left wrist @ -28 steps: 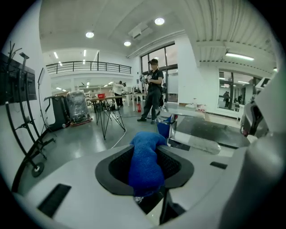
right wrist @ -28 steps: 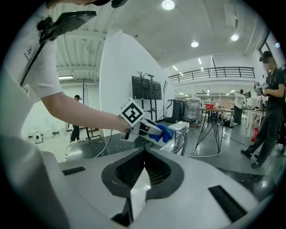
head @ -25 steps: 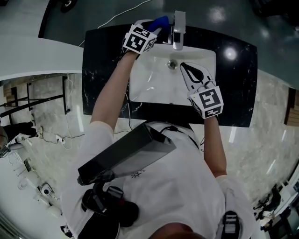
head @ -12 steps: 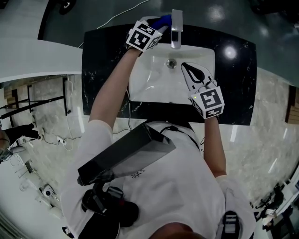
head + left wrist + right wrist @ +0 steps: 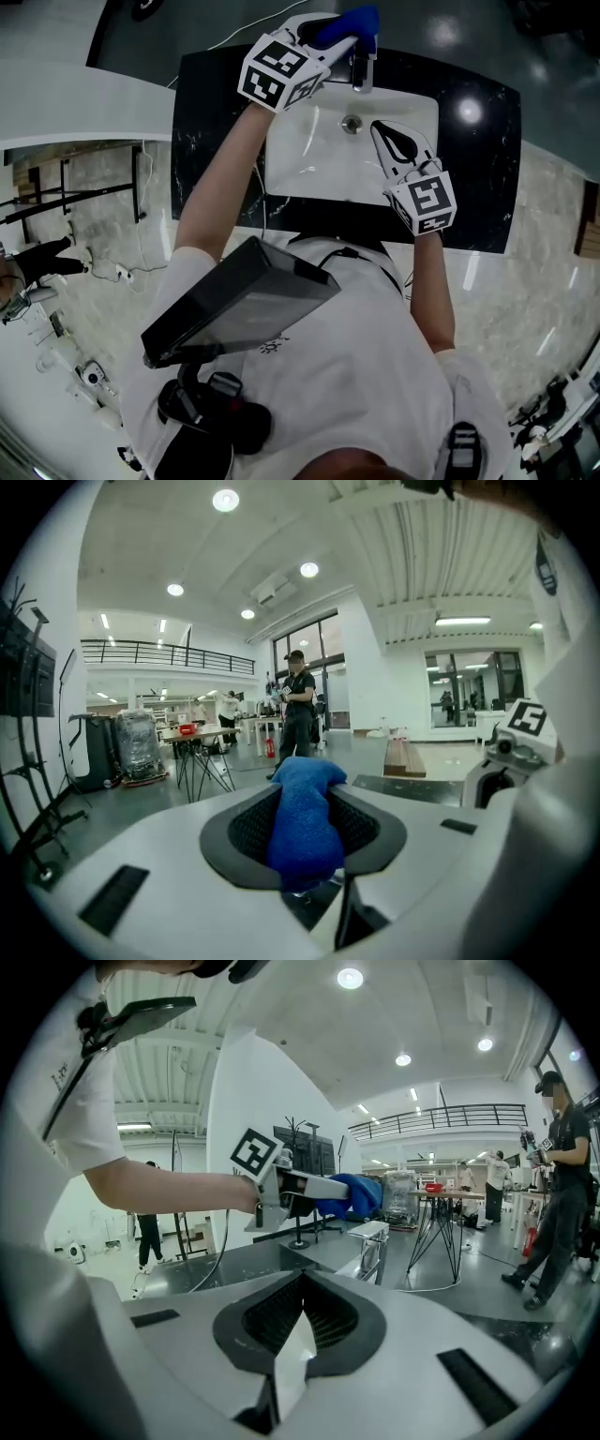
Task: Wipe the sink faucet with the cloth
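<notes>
Nearest: person's white shirt [image 5: 375,375], w/ a black box-shaped unit [image 5: 234,305] sitting at chest level.

R forearm is reaching out over the near edge of the black counter [image 5: 473,169]. Right gripper [image 5: 379,129] is hovering over the white sink [image 5: 309,169], R of centre, pointing toward the far side. Its jaws are lying together, nothing betw. them. The tips are sitting just R of the drain [image 5: 352,123] and not touching the basin as far as can be seen.

Far rim of sink: chrome faucet [image 5: 362,70] is standing upright at centre, spout facing near side.

L arm is stretching further out and higher. Left gripper [image 5: 330,34] is angling in from the L toward the top of the faucet, jaws clamped on the blue cloth [image 5: 354,21]. The cloth is filling the gap betw. the pads and bulging out past the tips. In the head view it's overlapping the faucet top. From the right gripper view it's sitting just above the faucet, contact can't be confirmed.

Beyond: grey hall floor [image 5: 169,28], tables on black legs [image 5: 192,752], a few people standing far off [image 5: 298,705].
</notes>
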Tool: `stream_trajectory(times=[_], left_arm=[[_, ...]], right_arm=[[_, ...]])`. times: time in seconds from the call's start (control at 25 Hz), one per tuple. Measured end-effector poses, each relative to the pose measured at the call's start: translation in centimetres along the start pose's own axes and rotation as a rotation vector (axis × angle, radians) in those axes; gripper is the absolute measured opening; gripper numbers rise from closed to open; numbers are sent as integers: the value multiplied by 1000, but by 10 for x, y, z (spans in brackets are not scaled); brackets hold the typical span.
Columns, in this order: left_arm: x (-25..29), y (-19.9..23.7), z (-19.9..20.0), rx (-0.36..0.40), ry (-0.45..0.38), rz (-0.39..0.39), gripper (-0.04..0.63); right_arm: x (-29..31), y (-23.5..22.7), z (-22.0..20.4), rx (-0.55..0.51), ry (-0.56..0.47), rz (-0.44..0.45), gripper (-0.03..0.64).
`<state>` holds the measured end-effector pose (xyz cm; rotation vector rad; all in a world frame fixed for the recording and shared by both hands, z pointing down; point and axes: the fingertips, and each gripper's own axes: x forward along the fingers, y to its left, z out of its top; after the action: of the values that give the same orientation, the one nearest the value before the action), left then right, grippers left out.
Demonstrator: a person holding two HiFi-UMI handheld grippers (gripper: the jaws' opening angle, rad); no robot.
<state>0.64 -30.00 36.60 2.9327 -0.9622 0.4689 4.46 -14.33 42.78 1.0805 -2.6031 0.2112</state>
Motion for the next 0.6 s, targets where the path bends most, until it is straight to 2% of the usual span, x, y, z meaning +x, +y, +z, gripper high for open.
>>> stream_trajectory(times=[0.12, 0.24, 0.36, 0.6], left_arm=[[-28, -29, 5, -54, -93, -35, 124], [-50, -57, -14, -88, -109, -60, 124], [-56, -71, -60, -140, -41, -49, 124], [-32, -62, -143, -208, 118, 7, 124]], right_arm=[[-3, 0, -3, 3, 4, -1, 3], [-7, -1, -9, 11, 16, -7, 3], [-9, -3, -15, 17, 27, -13, 3], [-11, -5, -18, 18, 37, -21, 3]])
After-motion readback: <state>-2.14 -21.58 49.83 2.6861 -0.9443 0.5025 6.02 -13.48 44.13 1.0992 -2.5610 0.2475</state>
